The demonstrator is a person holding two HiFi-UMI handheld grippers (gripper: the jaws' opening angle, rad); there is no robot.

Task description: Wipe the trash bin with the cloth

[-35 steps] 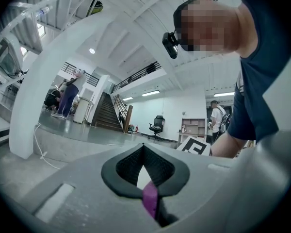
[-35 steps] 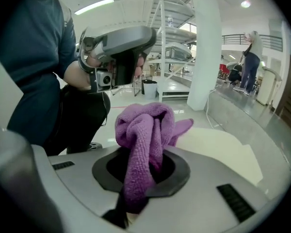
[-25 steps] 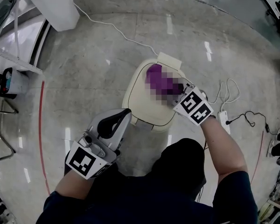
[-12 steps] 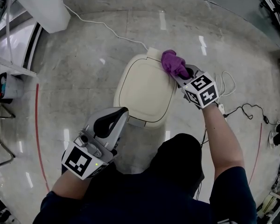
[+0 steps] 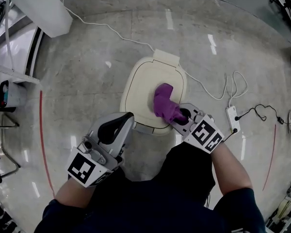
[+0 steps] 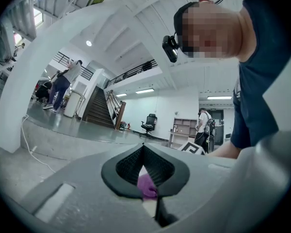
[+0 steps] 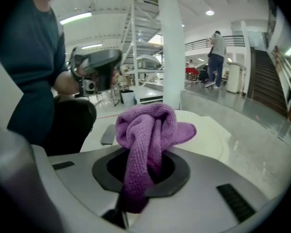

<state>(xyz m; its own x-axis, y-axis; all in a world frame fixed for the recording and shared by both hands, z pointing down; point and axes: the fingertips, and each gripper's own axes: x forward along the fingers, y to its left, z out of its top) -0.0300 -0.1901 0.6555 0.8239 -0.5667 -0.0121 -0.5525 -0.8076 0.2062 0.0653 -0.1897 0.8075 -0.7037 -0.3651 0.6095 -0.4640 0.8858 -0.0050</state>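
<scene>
Floor (image 5: 87, 72): polished pale stone, open hall.

Trash bin (image 5: 140, 89): cream, lid shut, standing on the floor straight ahead of you, its long axis running away from you.

Cloth (image 5: 164, 106): purple, bunched, lying on the lid's near right part and reaching forward from your right fingers.

Right gripper (image 5: 180, 116): at the bin's near right rim, fingers clamped on the cloth. This is the nearer tool; the unwiped lid lies ahead and to its left.

Left gripper (image 5: 121, 123): beside the near left rim, fingers closed together, nothing held.
</scene>
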